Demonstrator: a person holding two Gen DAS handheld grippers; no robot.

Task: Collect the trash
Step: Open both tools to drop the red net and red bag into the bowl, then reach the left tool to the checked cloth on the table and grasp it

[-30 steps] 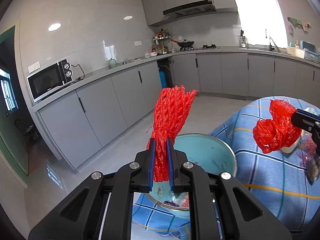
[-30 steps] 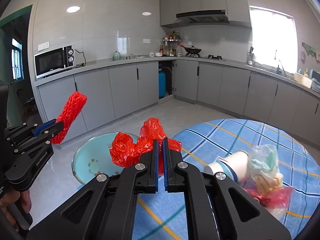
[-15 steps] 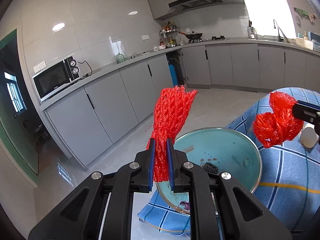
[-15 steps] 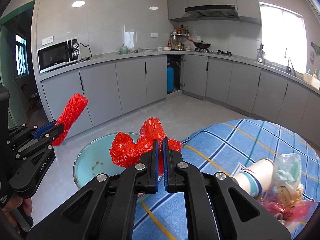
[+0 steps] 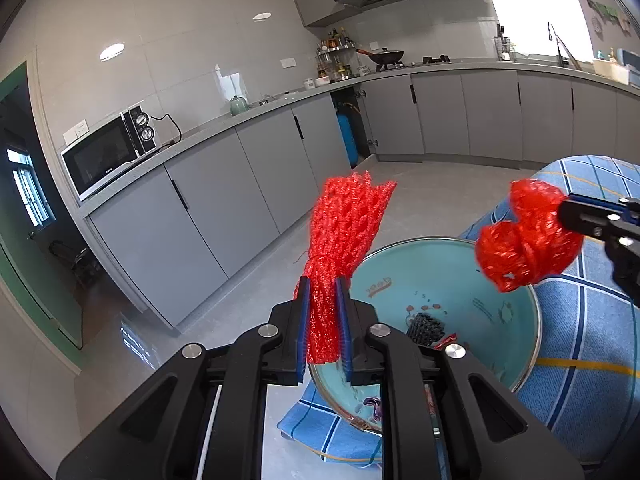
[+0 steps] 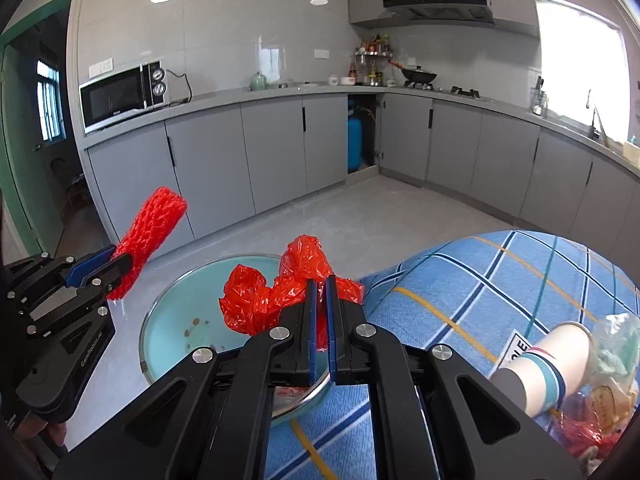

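Observation:
My left gripper (image 5: 323,328) is shut on a red foam net sleeve (image 5: 346,236), held upright over the near rim of a teal bowl (image 5: 516,368). The sleeve also shows in the right wrist view (image 6: 150,236). My right gripper (image 6: 320,320) is shut on a crumpled red plastic bag (image 6: 280,292), held above the bowl (image 6: 172,320). From the left wrist view the bag (image 5: 524,240) hangs over the bowl's far right rim. The bowl holds a few scraps.
The bowl sits at the edge of a table with a blue checked cloth (image 6: 480,280). A paper cup (image 6: 548,364) and a clear bag of trash (image 6: 608,392) lie on the cloth at right. Grey kitchen cabinets (image 6: 280,152) and floor lie beyond.
Both grippers have moved toward the bowl with their loads still held. The bowl's inside shows more fully in the left wrist view, and the cup has slid toward the right edge in the right view.

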